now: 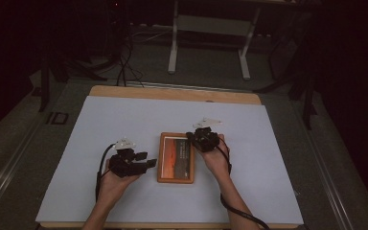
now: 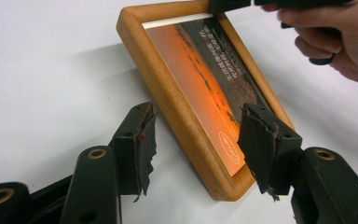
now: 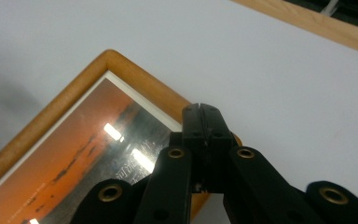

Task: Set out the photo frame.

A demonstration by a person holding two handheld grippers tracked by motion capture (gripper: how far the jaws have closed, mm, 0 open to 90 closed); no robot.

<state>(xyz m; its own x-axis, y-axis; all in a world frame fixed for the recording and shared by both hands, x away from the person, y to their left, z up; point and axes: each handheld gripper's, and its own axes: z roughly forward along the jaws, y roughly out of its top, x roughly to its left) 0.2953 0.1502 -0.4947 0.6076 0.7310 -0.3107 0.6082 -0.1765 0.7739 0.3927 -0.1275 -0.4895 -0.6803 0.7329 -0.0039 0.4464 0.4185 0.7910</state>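
High view: a wooden picture frame (image 1: pixel 176 158) lay flat on the white table cover (image 1: pixel 100 124), its long axis running from twelve to six o'clock, between the two hands. The left gripper (image 1: pixel 149 163) rested at its nine o'clock side, just beside the lower edge; the right gripper (image 1: pixel 189 136) sat over its upper right corner, at about one o'clock, and looked the nearer of the two.

Left gripper view: its jaws stood apart with nothing between them, the frame's near corner (image 2: pixel 223 186) just ahead. The print showed an orange sunset with dark text.

Right gripper view: the jaws met tip to tip over the frame's corner (image 3: pixel 121 70), pinching nothing I could make out; glare spots crossed the glass
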